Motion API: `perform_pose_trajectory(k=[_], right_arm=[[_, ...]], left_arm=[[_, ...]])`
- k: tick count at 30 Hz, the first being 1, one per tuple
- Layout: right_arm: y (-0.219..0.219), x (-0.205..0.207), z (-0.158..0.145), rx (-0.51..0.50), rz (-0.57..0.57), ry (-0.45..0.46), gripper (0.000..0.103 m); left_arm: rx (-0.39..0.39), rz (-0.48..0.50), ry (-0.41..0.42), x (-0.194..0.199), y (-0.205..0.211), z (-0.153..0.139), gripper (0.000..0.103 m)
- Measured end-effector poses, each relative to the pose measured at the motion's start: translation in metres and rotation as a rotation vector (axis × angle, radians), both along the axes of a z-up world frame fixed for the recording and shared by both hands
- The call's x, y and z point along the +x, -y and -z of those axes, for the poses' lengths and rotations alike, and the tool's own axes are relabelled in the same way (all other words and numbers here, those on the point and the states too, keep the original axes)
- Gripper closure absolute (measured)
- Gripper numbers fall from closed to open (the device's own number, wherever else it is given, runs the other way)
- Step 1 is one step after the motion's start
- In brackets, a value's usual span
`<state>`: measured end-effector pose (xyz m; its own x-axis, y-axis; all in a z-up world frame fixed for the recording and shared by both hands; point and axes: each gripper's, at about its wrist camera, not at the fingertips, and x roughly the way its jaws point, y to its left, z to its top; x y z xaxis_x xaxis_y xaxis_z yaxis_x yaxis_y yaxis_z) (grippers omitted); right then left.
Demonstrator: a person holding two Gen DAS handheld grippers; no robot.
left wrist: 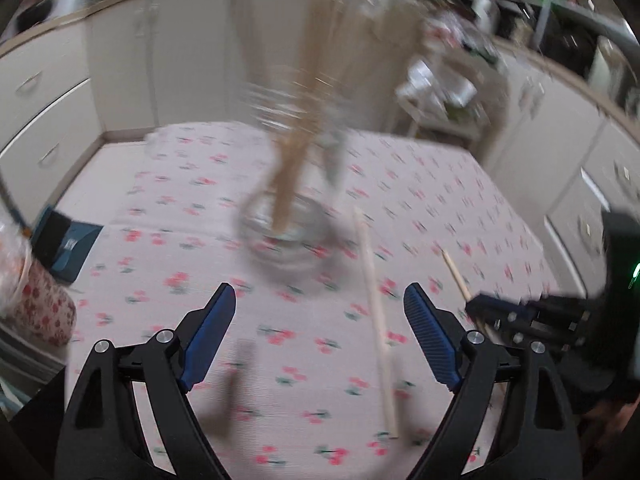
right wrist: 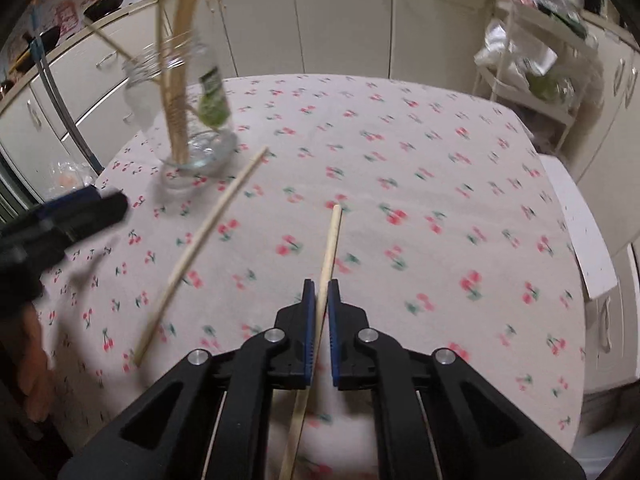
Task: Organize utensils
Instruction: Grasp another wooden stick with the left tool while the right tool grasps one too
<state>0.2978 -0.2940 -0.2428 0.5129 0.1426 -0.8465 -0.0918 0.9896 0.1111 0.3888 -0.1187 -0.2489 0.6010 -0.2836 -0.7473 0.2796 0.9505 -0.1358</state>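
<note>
A clear glass jar (right wrist: 188,120) with several wooden chopsticks stands at the table's far left; it also shows blurred in the left wrist view (left wrist: 288,184). My right gripper (right wrist: 321,292) is shut on a wooden chopstick (right wrist: 331,240) that points forward. It also shows at the right in the left wrist view (left wrist: 476,308), holding the same chopstick (left wrist: 454,272). A loose chopstick (right wrist: 204,240) lies on the cloth; it also lies between my fingers in the left wrist view (left wrist: 376,320). My left gripper (left wrist: 320,300) is open and empty above the cloth, and shows at the left of the right wrist view (right wrist: 100,200).
The table has a pink cherry-print cloth (right wrist: 440,184). A blue box (left wrist: 66,246) and a red-patterned bag (left wrist: 36,304) sit at the left. White cabinets (left wrist: 120,64) surround the table. A white rack of clutter (right wrist: 532,76) stands at the far right.
</note>
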Motion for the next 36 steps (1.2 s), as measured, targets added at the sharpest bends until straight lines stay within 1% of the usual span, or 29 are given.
perform_pose_trajectory(k=[2,3,4,5,7,8,9,11,13,16,18,20,22,24,25,29,31,32,33,34,36], right_arm=[[0.009,-0.003,0.0,0.036,0.007,-0.009,0.096],[0.011,-0.003,0.0,0.052,0.011,-0.012,0.096],[0.013,-0.003,0.0,0.07,0.015,-0.013,0.096],[0.015,-0.003,0.0,0.086,0.018,-0.013,0.096],[0.016,-0.003,0.001,0.11,0.018,-0.01,0.096],[0.017,-0.004,0.001,0.121,0.018,-0.009,0.096],[0.016,-0.003,0.001,0.136,0.017,-0.01,0.096],[0.013,-0.002,0.001,0.17,0.008,-0.011,0.096],[0.005,-0.002,0.002,0.172,-0.015,-0.013,0.097],[-0.005,-0.004,0.0,0.165,-0.053,-0.015,0.097],[-0.002,-0.004,-0.001,0.165,-0.041,-0.01,0.097],[0.0,-0.001,-0.002,0.165,-0.03,-0.009,0.097],[0.0,0.003,-0.003,0.162,-0.025,-0.008,0.092],[-0.002,0.007,-0.005,0.165,-0.025,-0.002,0.077],[-0.003,0.009,-0.006,0.168,-0.03,0.0,0.077],[-0.011,0.018,-0.003,0.128,-0.046,0.001,0.077],[-0.015,0.021,0.0,0.082,-0.056,0.008,0.081],[-0.018,0.021,0.001,0.052,-0.062,0.015,0.086],[-0.021,0.021,0.001,0.013,-0.066,0.024,0.094],[-0.023,0.02,0.001,-0.016,-0.071,0.032,0.096],[-0.026,0.017,0.0,-0.048,-0.081,0.046,0.096]], left_arm=[[0.061,0.048,-0.019,-0.002,0.02,0.008,0.021],[0.082,0.06,-0.031,-0.003,0.026,0.012,0.028],[0.114,0.075,-0.058,-0.003,0.032,0.019,0.048],[0.13,0.091,-0.096,-0.003,0.035,0.026,0.059],[0.168,0.091,-0.079,-0.008,0.037,0.027,0.087],[0.171,0.101,-0.086,-0.011,0.037,0.027,0.094],[0.159,0.097,-0.098,-0.014,0.035,0.026,0.098],[0.154,0.067,-0.107,-0.023,0.028,0.026,0.098],[0.136,0.042,-0.124,-0.034,0.017,0.024,0.098],[0.122,0.049,-0.159,-0.051,0.009,0.021,0.098],[0.127,0.048,-0.151,-0.05,0.004,0.015,0.097],[0.137,0.049,-0.129,-0.036,0.003,0.007,0.09],[0.138,0.038,-0.106,-0.021,0.007,0.001,0.071],[0.141,0.031,-0.074,-0.006,0.013,-0.004,0.063],[0.142,0.027,-0.069,0.003,0.016,-0.003,0.063],[0.148,0.013,-0.08,0.03,0.025,0.006,0.063],[0.152,0.014,-0.086,0.037,0.028,0.011,0.064],[0.151,0.01,-0.084,0.039,0.028,0.014,0.065],[0.152,0.013,-0.088,0.04,0.029,0.017,0.082],[0.153,0.024,-0.103,0.042,0.03,0.021,0.098],[0.168,0.037,-0.078,0.037,0.032,0.024,0.098]])
